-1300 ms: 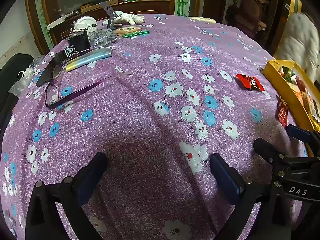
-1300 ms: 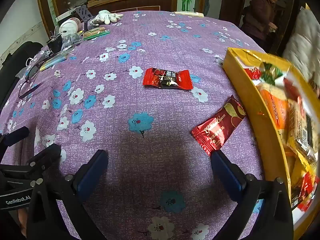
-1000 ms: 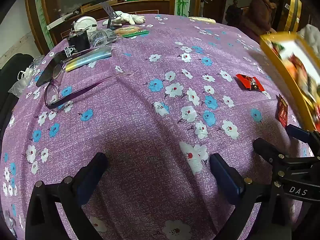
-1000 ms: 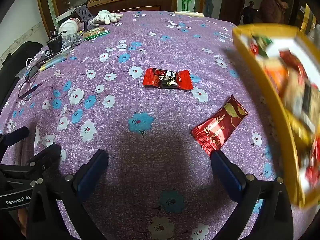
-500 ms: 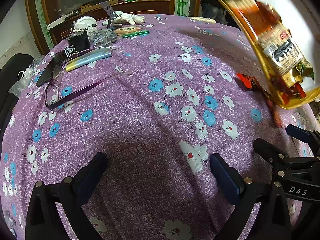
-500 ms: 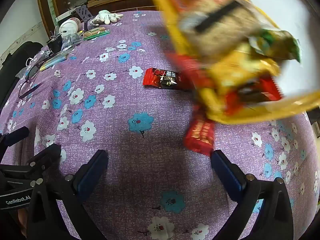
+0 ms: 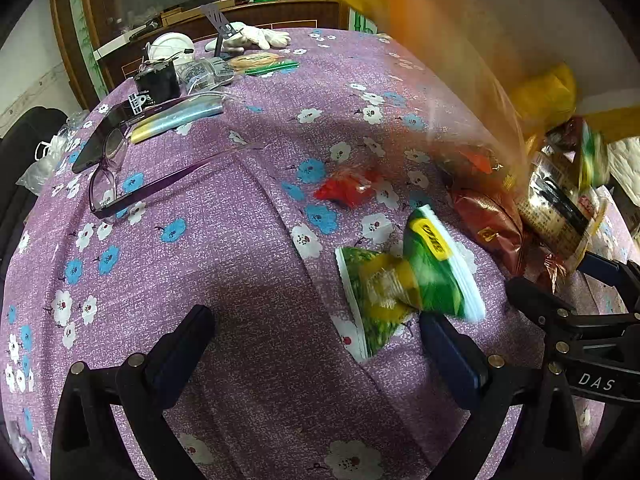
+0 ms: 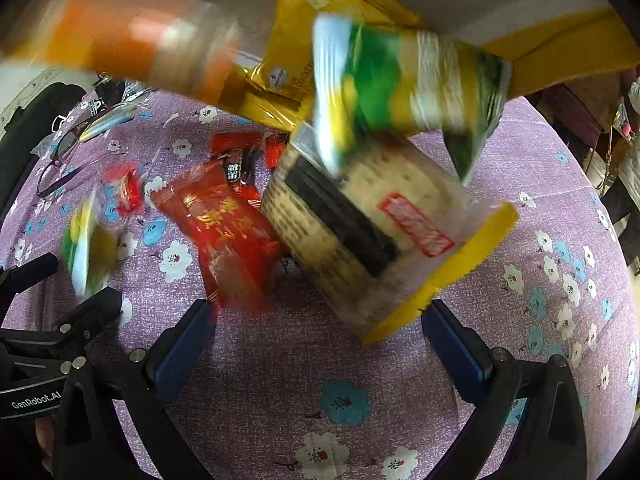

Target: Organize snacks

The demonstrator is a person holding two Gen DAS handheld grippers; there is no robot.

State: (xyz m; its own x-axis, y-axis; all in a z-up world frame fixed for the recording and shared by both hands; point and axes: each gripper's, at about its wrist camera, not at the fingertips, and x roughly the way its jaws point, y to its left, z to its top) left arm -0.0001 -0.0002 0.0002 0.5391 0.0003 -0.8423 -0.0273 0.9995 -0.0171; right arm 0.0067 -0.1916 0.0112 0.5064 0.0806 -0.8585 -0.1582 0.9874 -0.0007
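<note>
Tumbling from a tilted yellow box point(image 8: 560, 44) above the counter point(image 7: 248, 272), blurred snack packets fell between the two views. Both tools, the left tool point(image 7: 316, 344) and the right tool point(image 8: 320, 340), had their fingers spread apart and held nothing. A green packet point(image 7: 404, 280) lay just ahead of the left tool, its long axis slanting up to the right. A dark red packet point(image 8: 228, 228) lay on the cloth, long axis running toward the right tool. A clear, yellow-edged packet point(image 8: 380, 232) hung tilted beside it. Purple glasses point(image 7: 132, 188) sat well apart at left.
</note>
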